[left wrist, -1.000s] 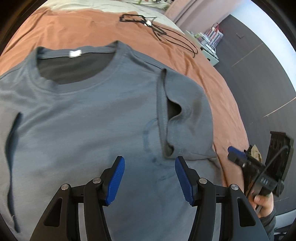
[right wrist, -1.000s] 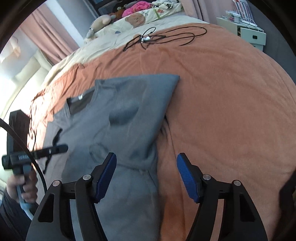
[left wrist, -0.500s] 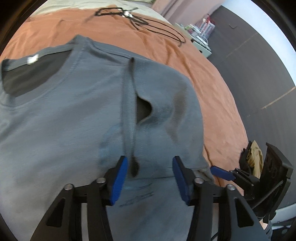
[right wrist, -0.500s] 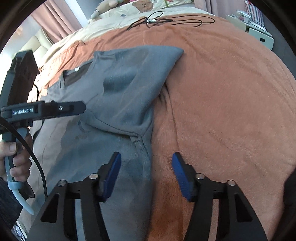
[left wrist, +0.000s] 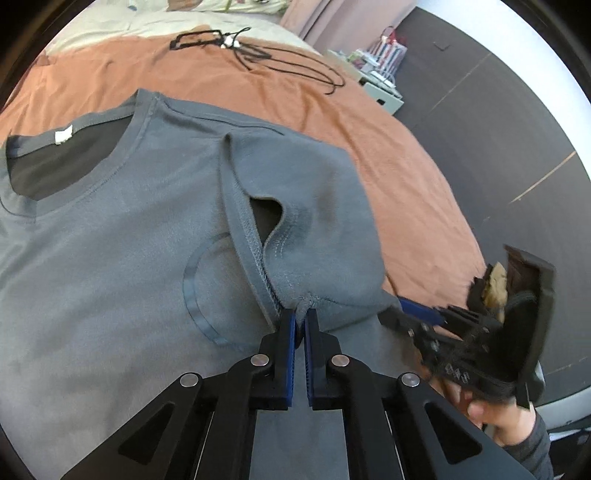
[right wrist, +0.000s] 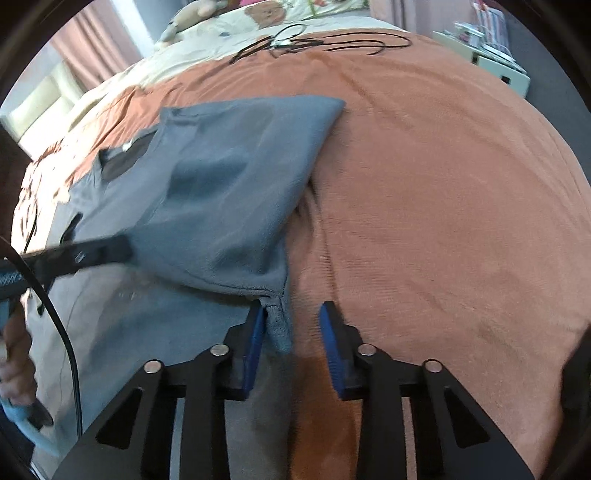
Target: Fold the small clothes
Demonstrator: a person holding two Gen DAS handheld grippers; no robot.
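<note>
Since the earlier frame, left gripper (left wrist: 300,326) has been clamped onto the folded-in sleeve hem (left wrist: 295,302) of the grey T-shirt (left wrist: 110,240), spread on the orange blanket (right wrist: 443,184); right gripper (right wrist: 291,325) is held narrowed but not shut at the shirt's right edge. Sleeve fold is judged under way.

It was a home bedroom: a bed (right wrist: 443,184) under an orange blanket, stuffed toys (right wrist: 192,14) by the pillows, pink curtains (right wrist: 96,55).

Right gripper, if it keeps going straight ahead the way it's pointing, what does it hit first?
Probably the grey T-shirt: the right gripper is open and the folded sleeve's corner already sits between its fingers, by the left one. Beyond that lies the orange blanket; depth is uncertain.
</note>
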